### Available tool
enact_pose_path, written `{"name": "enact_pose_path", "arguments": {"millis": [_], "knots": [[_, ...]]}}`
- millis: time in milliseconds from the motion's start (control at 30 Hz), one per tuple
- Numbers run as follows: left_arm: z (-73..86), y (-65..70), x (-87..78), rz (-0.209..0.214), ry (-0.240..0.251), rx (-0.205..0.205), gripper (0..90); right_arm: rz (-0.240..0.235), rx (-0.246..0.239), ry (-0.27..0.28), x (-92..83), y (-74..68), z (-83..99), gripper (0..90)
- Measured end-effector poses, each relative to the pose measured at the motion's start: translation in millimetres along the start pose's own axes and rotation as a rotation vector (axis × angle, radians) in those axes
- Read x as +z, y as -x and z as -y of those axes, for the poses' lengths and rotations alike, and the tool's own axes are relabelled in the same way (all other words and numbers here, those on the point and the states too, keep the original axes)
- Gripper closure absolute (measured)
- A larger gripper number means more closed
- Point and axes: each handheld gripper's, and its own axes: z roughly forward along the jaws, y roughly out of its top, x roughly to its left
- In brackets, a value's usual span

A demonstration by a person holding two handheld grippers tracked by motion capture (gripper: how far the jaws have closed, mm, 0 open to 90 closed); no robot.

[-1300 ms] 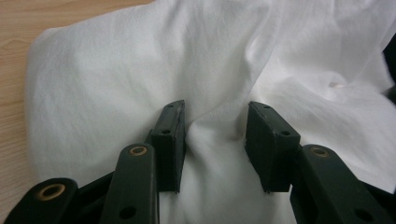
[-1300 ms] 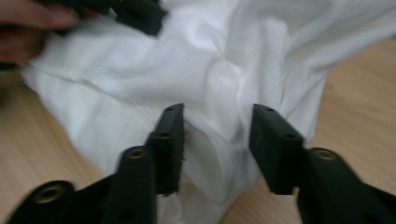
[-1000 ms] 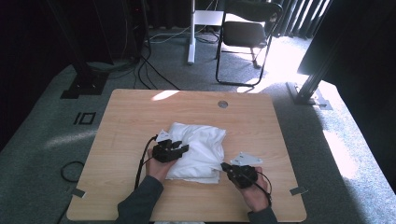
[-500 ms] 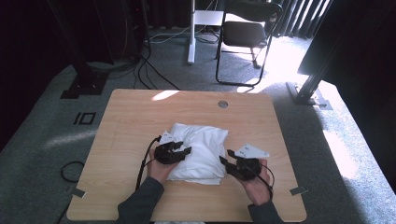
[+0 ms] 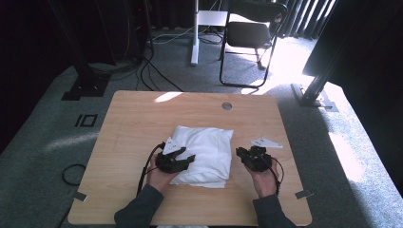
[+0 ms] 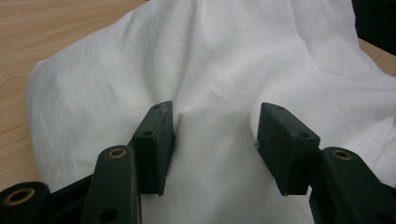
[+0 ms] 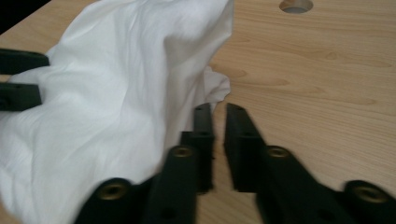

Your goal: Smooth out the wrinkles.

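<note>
The white cloth [image 5: 203,154] is lying mid-table [image 5: 133,118]. The left gripper [image 6: 215,140] is resting on it, jaws just widening, released. The right gripper [image 7: 218,140], beside its edge, is narrowing, gripping nothing.

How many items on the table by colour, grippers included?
White: 1, the folded cloth
Black: 2, the left gripper and the right gripper
Total: 3
</note>
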Motion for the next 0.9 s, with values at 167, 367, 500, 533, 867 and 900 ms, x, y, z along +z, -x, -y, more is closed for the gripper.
{"name": "enact_pose_path", "arguments": {"millis": [167,367,500,533,867,900], "knots": [[-0.4,0.4,-0.1,0.003,0.000,-0.007,46.8,-0.114,-0.099,0.057,-16.4,-25.5,7.0,56.9],[1.1,0.4,3.0,0.010,-0.002,-0.010,46.3,-0.130,-0.191,-0.077,0.1,-55.3,27.2,83.0],[1.6,-0.3,0.5,0.023,0.008,-0.003,46.2,-0.133,-0.157,-0.127,-4.7,-42.8,36.1,88.4],[1.4,0.0,0.9,0.021,0.003,0.005,46.1,-0.133,-0.150,-0.097,-9.0,-40.8,32.8,82.3],[-0.5,-2.2,7.0,0.055,-0.014,-0.003,43.7,0.046,-0.119,0.032,34.0,-28.8,-46.7,77.5],[0.2,-2.9,7.7,0.061,-0.014,-0.012,43.2,0.046,-0.129,-0.001,38.0,-27.8,-46.7,89.2]]}}
